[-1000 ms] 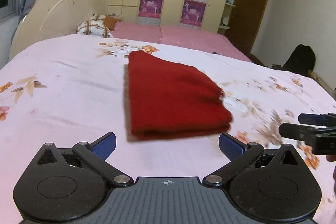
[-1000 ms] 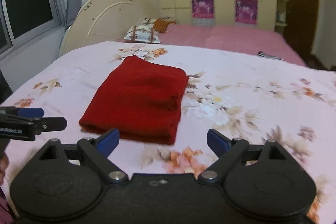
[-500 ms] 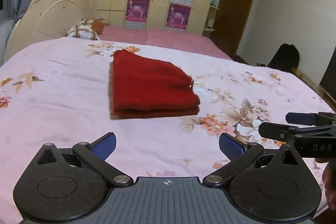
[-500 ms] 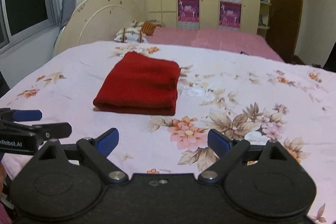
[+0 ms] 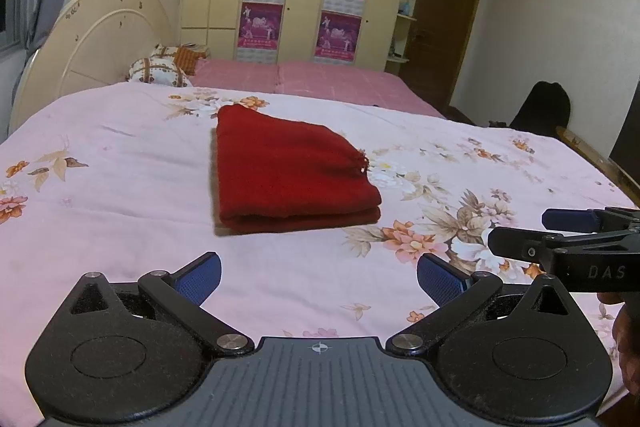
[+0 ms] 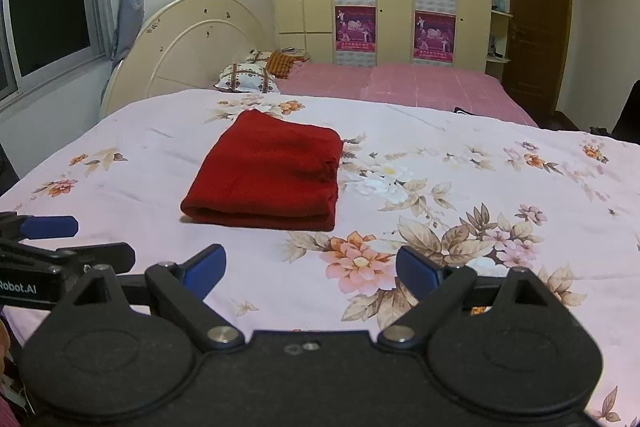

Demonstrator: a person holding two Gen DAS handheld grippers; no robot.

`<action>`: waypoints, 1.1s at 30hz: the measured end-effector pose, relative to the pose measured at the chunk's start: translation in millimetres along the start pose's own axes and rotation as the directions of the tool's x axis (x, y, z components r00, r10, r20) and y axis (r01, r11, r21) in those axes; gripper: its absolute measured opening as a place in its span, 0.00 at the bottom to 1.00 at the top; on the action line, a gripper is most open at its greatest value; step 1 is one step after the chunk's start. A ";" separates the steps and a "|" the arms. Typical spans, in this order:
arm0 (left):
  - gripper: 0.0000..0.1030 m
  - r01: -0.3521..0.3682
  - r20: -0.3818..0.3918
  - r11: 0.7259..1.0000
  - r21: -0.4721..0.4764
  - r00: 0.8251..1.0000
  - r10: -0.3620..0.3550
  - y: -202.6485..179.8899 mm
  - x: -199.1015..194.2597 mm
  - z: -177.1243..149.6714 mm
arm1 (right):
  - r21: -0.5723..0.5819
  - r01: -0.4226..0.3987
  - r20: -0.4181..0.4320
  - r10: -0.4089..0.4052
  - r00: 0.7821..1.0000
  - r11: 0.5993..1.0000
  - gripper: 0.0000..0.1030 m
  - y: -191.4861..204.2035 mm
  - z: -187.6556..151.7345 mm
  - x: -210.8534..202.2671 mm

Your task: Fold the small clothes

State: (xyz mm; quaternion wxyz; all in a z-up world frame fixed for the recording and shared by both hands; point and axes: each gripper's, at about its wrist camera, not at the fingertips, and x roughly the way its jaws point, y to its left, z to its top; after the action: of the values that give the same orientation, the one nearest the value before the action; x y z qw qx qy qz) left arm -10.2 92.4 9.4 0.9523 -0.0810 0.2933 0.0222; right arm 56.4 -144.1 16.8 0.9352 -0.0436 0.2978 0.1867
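Note:
A dark red garment (image 5: 288, 171) (image 6: 268, 173) lies folded into a thick rectangle on the pink floral bedspread (image 5: 120, 195) (image 6: 480, 187), its folded edge towards me. My left gripper (image 5: 319, 277) hovers over the sheet short of that edge, jaws wide open and empty. My right gripper (image 6: 311, 269) is also open and empty, pulled back from the garment by a similar gap. From the left wrist view the right gripper (image 5: 552, 231) shows side-on at the right edge. The left gripper (image 6: 60, 239) shows at the left edge in the right wrist view.
A cream round headboard (image 5: 100, 39) and patterned pillows (image 5: 160, 73) stand at the far left. A second bed with a pink cover (image 5: 320, 81) lies behind, before a wardrobe with posters (image 5: 304, 15). A dark bag (image 5: 544, 109) sits beyond the bed's right edge.
Both grippers drew back from the folded garment and rose slightly, so it looks smaller and farther away. The jaws stayed open. Little has shifted in the last half second.

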 end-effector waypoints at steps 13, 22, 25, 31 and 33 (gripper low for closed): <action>1.00 0.001 -0.003 1.000 0.002 1.000 -0.001 -1.2 2.5 2.7 | -0.010 0.000 -0.003 0.000 1.000 1.000 0.89 -0.7 0.5 2.2; 1.00 0.022 0.006 1.000 0.020 1.000 -0.022 -4.3 3.3 4.9 | -0.008 0.010 0.003 -0.010 1.000 1.000 0.89 -3.8 2.3 -1.3; 1.00 0.026 0.007 0.999 0.021 1.000 -0.026 -4.7 3.5 5.8 | -0.009 0.014 0.004 -0.014 1.000 1.000 0.89 -4.9 2.8 -1.7; 1.00 0.026 0.014 0.999 0.029 1.000 -0.027 -6.4 4.2 8.1 | -0.015 0.018 0.007 -0.018 1.000 1.000 0.89 -6.7 4.1 -2.2; 1.00 0.026 0.014 0.999 0.030 1.000 -0.027 -6.5 4.0 7.9 | -0.016 0.018 0.006 -0.018 1.000 1.000 0.89 -7.2 4.4 -2.2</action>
State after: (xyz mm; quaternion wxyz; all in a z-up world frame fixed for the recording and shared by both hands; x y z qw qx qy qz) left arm -1.9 87.2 14.5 0.9557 -0.0707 0.2857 0.0059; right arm 59.7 -150.7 21.4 0.9374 -0.0530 0.2930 0.1808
